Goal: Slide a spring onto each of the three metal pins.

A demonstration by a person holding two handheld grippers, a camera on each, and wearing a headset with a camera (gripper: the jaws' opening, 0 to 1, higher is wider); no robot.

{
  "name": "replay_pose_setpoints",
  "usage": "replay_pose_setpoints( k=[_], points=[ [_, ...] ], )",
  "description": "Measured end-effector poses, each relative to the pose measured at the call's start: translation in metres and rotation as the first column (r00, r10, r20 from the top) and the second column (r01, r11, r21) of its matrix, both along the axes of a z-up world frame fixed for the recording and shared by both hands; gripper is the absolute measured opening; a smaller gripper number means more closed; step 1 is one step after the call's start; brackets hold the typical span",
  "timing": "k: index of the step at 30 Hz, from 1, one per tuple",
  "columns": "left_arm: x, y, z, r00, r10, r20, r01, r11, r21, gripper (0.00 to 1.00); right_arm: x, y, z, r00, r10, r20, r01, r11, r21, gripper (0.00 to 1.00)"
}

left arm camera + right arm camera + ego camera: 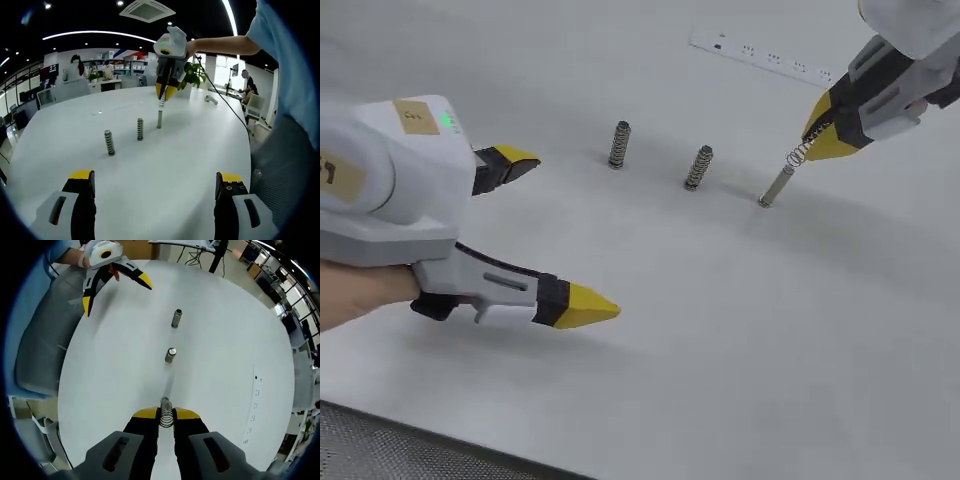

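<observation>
The left claw [550,232] is nearest the person, low over the white worktop [720,330]. Its two yellow-tipped jaws are spread wide with nothing between them.

Beyond it, three metal pins stand in a row on the worktop, each apart from the next. The left pin [622,127] carries the first spring [619,148] down its length. The middle pin [706,151] carries the second spring [697,172] the same way, so two springs are seated. The right pin [775,187] is bare along its shaft.

At the top of that bare pin is the third spring [799,153], with its lower end meeting the pin's tip. Whether the coil has passed over the tip is not clear. The right claw [166,412] is clamped on this spring, and the right gripper view shows the coil pinched between its two yellow tips.

Farther back, one white power strip [760,55] lies flat on the worktop.
</observation>
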State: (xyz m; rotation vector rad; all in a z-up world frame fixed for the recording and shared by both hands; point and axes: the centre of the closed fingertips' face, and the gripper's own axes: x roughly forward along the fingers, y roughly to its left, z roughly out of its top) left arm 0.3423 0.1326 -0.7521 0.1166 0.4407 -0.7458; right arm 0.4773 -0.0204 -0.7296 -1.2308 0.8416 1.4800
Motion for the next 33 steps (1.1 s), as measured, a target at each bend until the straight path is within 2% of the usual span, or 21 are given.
replay_pose_setpoints(
  k=[17, 19, 21, 23, 33],
  points=[
    [0.001, -0.002, -0.003, 1.000, -0.001, -0.012, 0.001, 1.000, -0.004, 0.96, 0.003, -0.004, -0.011, 1.000, 0.019, -0.013, -0.019, 0.999, -0.035, 0.08],
    [0.001, -0.003, -0.003, 1.000, -0.005, -0.019, 0.004, 1.000, -0.011, 0.94, 0.003, -0.004, -0.013, 1.000, 0.021, -0.016, -0.022, 0.999, -0.039, 0.08],
    [0.002, -0.003, -0.003, 1.000, 0.001, -0.015, -0.001, 1.000, -0.006, 0.97, 0.003, -0.004, -0.017, 1.000, 0.024, -0.018, -0.025, 0.999, -0.045, 0.08],
    [0.001, -0.003, -0.003, 1.000, -0.003, -0.017, 0.003, 1.000, -0.009, 0.94, 0.004, -0.004, -0.020, 0.999, 0.024, -0.025, -0.025, 0.998, -0.051, 0.08],
    [0.003, 0.001, -0.003, 1.000, 0.015, -0.017, -0.015, 1.000, -0.016, 0.98, 0.004, 0.001, -0.038, 0.998, 0.039, -0.040, -0.042, 0.996, -0.076, 0.08]
  ],
)
